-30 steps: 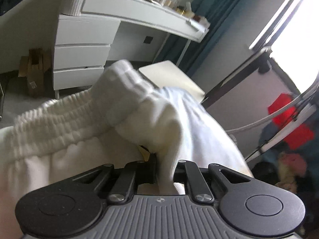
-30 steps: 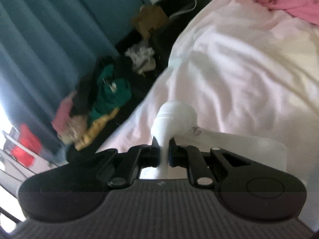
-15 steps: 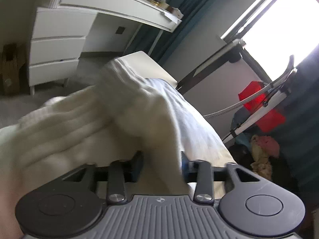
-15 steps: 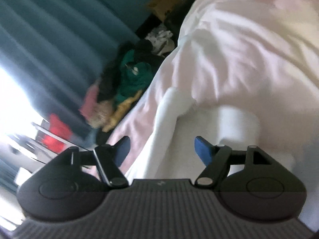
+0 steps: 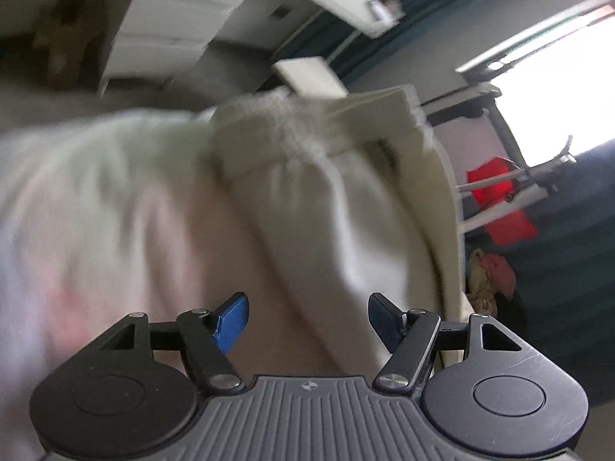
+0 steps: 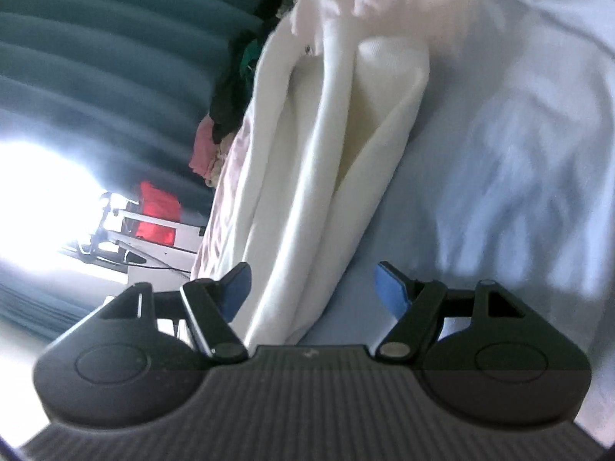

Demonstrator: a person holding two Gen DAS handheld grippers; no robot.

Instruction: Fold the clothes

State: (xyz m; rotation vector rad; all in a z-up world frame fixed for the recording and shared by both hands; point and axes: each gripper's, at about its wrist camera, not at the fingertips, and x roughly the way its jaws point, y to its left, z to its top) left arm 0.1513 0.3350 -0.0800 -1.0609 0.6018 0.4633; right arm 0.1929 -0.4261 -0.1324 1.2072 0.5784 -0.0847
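Note:
A white garment with a gathered elastic waistband lies folded on the bed. My left gripper is open just above it, its blue pads holding nothing. In the right wrist view the same white garment lies in long folds on the pale bedsheet. My right gripper is open over its near end, and the cloth passes loosely between the fingers.
A white dresser and desk stand beyond the bed. A dark teal curtain, a bright window, a red item on a rack and a pile of clothes lie beside the bed.
Both grippers were shut on the white garment a second ago; both have opened and let it go. The garment now lies on the bed, and both views have swung.

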